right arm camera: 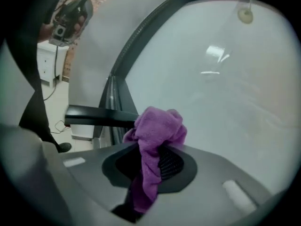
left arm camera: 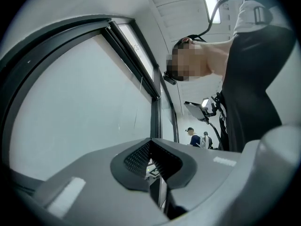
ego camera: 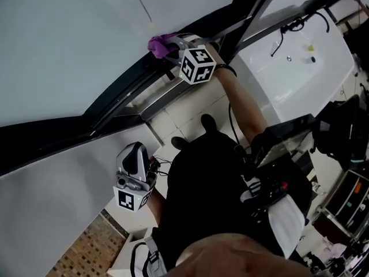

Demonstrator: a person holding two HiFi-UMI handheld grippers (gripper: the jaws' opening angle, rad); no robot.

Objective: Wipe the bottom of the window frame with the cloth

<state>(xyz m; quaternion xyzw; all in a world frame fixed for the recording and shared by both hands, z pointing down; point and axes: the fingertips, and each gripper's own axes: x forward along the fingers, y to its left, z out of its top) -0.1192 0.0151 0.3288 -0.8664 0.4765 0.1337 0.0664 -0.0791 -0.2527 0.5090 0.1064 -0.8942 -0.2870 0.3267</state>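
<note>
A purple cloth is bunched against the dark window frame, at the edge of the pale glass. My right gripper is shut on it, arm stretched up to the frame. In the right gripper view the cloth bulges out past the jaws of the right gripper and hangs down between the pads, close to the dark frame. My left gripper hangs low beside the white wall, well away from the cloth. In its own view the left gripper is shut with nothing in it.
A white table with cables and small items stands at the right. A dark bar juts out below the cloth. The person's shoes rest on pale floor tiles. A white cabinet stands by a brick patch. Two people stand far off.
</note>
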